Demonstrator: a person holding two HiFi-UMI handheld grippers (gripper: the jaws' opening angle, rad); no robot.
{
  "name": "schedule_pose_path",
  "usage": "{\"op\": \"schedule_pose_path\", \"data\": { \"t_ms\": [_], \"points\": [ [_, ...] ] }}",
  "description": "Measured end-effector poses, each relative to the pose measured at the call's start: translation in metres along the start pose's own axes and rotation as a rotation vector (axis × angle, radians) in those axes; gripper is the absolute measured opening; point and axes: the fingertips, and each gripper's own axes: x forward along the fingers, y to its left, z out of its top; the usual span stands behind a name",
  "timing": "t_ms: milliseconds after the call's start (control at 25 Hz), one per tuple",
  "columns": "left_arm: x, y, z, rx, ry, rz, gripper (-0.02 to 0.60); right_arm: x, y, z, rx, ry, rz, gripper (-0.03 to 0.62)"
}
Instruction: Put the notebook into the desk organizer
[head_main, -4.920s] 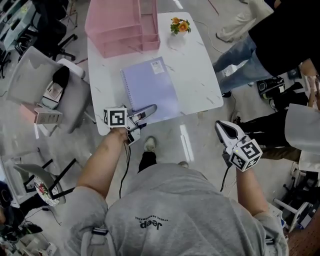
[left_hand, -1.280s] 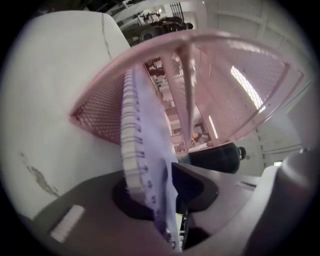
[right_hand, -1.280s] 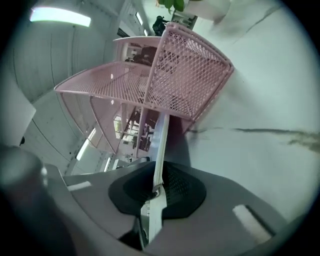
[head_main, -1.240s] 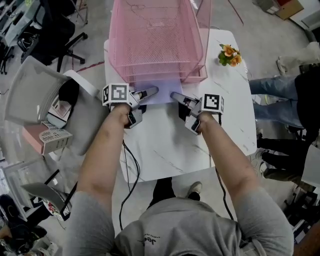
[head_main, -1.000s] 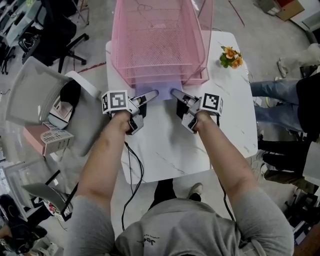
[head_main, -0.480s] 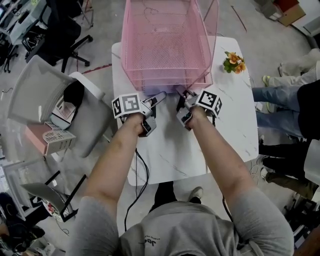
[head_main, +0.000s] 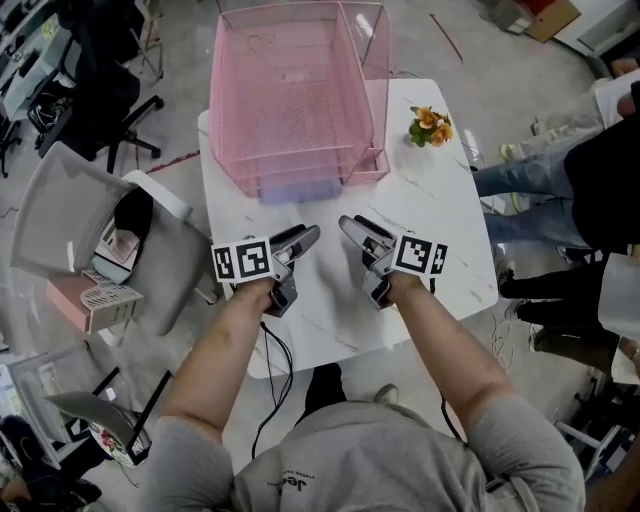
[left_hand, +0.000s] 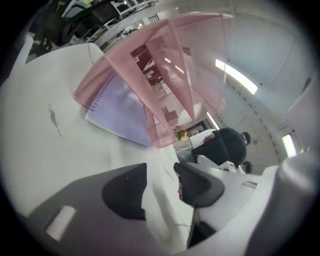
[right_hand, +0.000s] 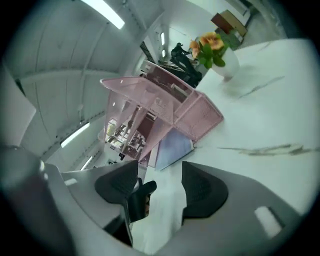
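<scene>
The lavender notebook (head_main: 297, 189) lies in the bottom tier of the pink mesh desk organizer (head_main: 290, 90), with its near edge sticking out over the white table (head_main: 430, 230). My left gripper (head_main: 303, 238) and right gripper (head_main: 352, 226) hover side by side a little short of that edge, touching nothing. The left gripper view shows the notebook (left_hand: 120, 112) under the organizer (left_hand: 150, 65), and the left gripper (left_hand: 160, 172) is open after narrowing slightly. In the right gripper view, the right gripper (right_hand: 160, 175) has just been opening and is empty, well apart from the notebook (right_hand: 172, 147).
A small vase of orange flowers (head_main: 428, 125) stands on the table's far right corner. A grey chair (head_main: 80, 200) stands left of the table, and people (head_main: 570, 170) stand to the right. The organizer takes up the far left of the tabletop.
Both grippers have drawn back from the organizer's mouth toward the near side of the table. The right jaws have opened. The notebook stays in the bottom tier.
</scene>
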Motion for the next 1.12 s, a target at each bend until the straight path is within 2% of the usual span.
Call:
{"op": "schedule_pose_path", "data": {
  "t_ms": [160,320,520,600,800,960,1120],
  "points": [
    [0.003,-0.059,-0.017,0.174,0.019,-0.09,0.251,-0.065,0.012,0.019,-0.172,-0.072,-0.014,0.273],
    [0.02,-0.129,-0.034,0.379,0.044,-0.166,0.198,-0.145,0.031,0.041,-0.313,-0.158,-0.038,0.244],
    [0.043,-0.219,-0.089,0.533,0.118,-0.299,0.133,-0.27,0.039,0.046,-0.39,-0.282,-0.122,0.095],
    [0.049,-0.254,-0.116,0.605,0.144,-0.345,0.115,-0.324,0.044,0.041,-0.408,-0.333,-0.157,0.061],
    [0.077,-0.346,-0.213,0.799,0.287,-0.517,0.06,-0.477,0.046,0.012,-0.392,-0.517,-0.283,0.003],
    [0.091,-0.421,-0.305,0.865,0.386,-0.664,0.06,-0.599,0.047,-0.036,-0.396,-0.638,-0.39,0.003],
    [0.096,-0.488,-0.402,0.945,0.455,-0.773,0.06,-0.713,0.051,-0.106,-0.396,-0.741,-0.505,0.002]
  ]
}}
